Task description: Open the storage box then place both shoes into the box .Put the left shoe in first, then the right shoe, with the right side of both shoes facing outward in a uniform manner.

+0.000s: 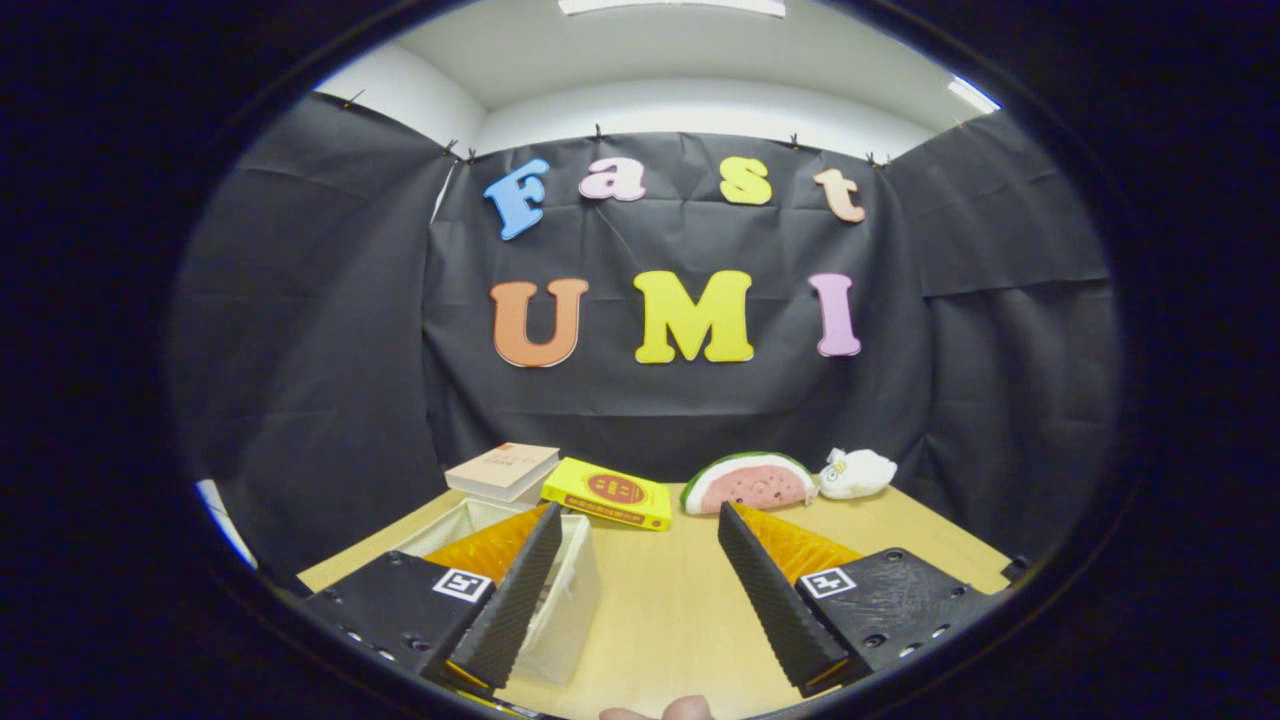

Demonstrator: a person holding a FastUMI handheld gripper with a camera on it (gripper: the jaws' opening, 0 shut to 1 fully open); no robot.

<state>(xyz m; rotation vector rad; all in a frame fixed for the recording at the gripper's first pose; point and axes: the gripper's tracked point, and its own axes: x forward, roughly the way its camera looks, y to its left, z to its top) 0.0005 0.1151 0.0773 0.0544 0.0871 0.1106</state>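
**Gripper poised wide over the table, box to its left, no shoes in sight**

The main risk, as I judge it, lies with the white fabric-sided storage box [560, 600]: its walls look soft and light, so a push or a one-sided pull on its rim could slide or tip it rather than open it. It sits just behind and under the left finger, which hides much of it, so whether a lid remains I cannot tell. Clutter beyond the fingers could also be knocked: a yellow flat box [607, 494], a pale book [502, 470], a watermelon-slice plush [750, 483] and a small white plush toy [857, 473].

The gripper [633, 590] has its fingers spread wide apart, holding nothing, with bare light wooden table [670, 610] between them.
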